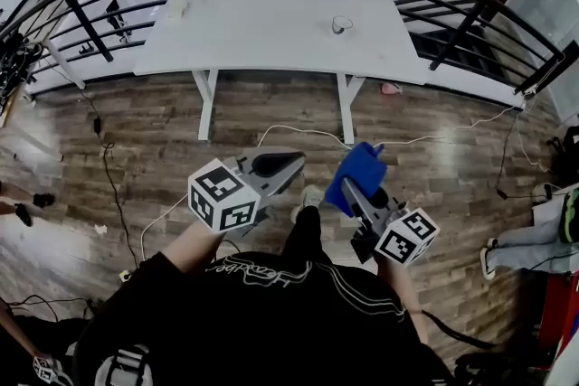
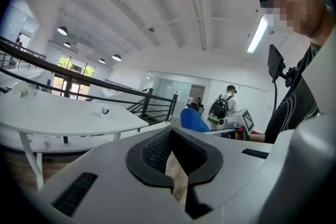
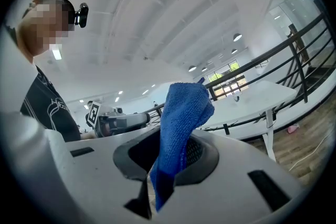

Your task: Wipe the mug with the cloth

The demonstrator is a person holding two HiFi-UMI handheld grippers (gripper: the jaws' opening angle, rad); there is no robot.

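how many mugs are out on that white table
1. The mug stands toward the right side of the white table. A pale thing near the table's left end is too small to identify, so it is not counted.

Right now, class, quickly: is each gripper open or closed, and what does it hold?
Left gripper: closed, nothing between its jaws.
Right gripper: closed on the blue cloth.

I log: mug [image 1: 341, 24] on table [image 1: 271, 41], too small to judge detail; cloth [image 3: 184, 113], lower end hidden inside my right claw [image 3: 168, 160]; pale item [image 1: 178, 4] at table's left, unidentifiable.
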